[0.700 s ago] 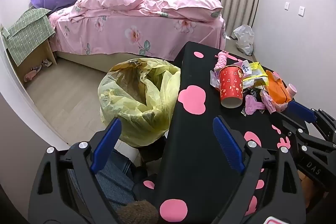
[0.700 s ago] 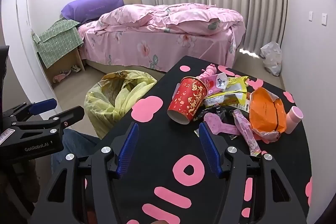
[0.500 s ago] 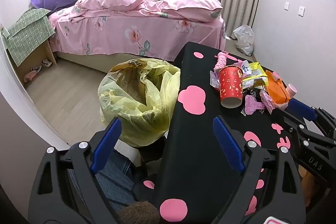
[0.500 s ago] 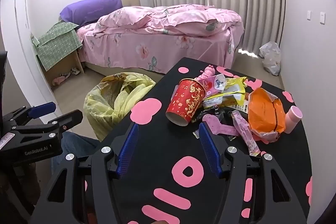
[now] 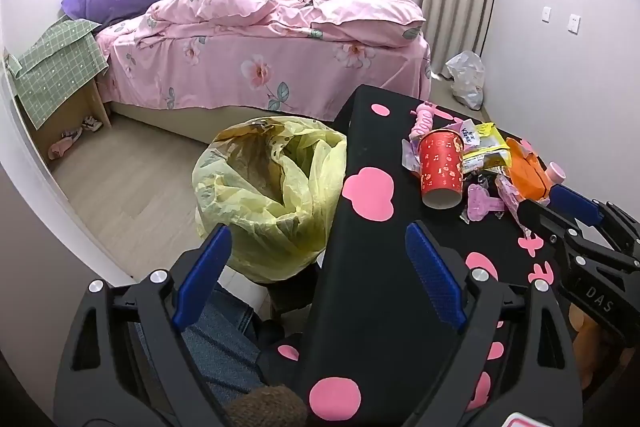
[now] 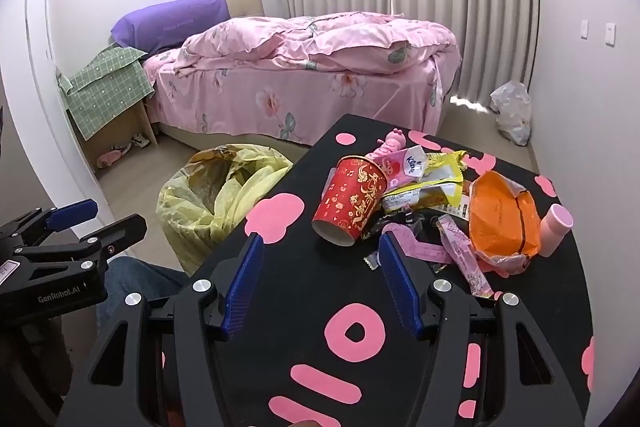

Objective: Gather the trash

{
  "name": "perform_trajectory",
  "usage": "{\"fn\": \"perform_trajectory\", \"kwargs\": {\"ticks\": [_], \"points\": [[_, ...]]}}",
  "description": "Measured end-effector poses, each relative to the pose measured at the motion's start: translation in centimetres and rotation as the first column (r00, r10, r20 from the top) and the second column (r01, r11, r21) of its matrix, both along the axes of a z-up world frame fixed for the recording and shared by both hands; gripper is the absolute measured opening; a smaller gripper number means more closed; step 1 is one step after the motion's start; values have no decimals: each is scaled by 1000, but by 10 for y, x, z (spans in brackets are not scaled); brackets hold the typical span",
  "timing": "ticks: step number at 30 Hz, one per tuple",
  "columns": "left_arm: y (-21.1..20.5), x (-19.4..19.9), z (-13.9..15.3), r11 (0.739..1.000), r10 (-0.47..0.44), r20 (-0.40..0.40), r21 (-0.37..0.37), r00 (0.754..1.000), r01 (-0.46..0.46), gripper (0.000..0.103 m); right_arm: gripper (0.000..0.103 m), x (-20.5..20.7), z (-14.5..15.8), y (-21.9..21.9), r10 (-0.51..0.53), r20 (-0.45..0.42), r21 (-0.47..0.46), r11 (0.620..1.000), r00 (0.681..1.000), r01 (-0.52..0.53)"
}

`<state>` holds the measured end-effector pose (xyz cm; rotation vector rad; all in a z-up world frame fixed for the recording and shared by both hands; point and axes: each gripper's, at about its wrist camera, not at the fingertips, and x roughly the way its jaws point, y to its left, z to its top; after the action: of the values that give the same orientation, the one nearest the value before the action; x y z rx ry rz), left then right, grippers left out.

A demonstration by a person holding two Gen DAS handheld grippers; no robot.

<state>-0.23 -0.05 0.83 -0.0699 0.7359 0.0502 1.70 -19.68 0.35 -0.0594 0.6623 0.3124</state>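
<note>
Looking from our right gripper's camera, we see the big pink bed (image 6: 304, 75) far off at twelve o'clock, with a purple pillow (image 6: 172, 21) at its eleven o'clock end; the black table (image 6: 320, 291) with pink shapes fills the near part of the view; the yellow trash bag (image 6: 216, 199) stands open on the floor just beside the table's edge, at ten o'clock; the trash lies in a heap on the table at one o'clock; the orange bag (image 6: 500, 223) is the biggest piece; the red paper cup (image 6: 352, 201) lies tipped on its side with its mouth toward us, touching the yellow wrapper (image 6: 432, 187); a small pink bottle (image 6: 556, 229) stands just beside the orange bag, at its three o'clock; a thin pink packet (image 6: 464, 253) lies near the orange bag, at its seven o'clock; our right gripper (image 6: 320, 283) has its jaws spread wide over the bare table, short of the cup, and nothing is in them; our left gripper (image 5: 318, 275) also has its jaws spread wide and empty, one finger over the trash bag and one over the table.
</note>
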Motion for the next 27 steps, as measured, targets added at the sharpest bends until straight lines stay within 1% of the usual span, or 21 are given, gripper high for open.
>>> {"fn": "perform_trajectory", "kwargs": {"ticks": [7,27], "points": [[2,4,1,1000,9,-3,-6,1000,-9,84,57,-2,1,1,3,4,1,1000,1000,-3],[1,-1,-4,1000,3,0,-6,1000,-3,84,57,-4,-1,1,5,-1,4,1000,1000,-5]]}}
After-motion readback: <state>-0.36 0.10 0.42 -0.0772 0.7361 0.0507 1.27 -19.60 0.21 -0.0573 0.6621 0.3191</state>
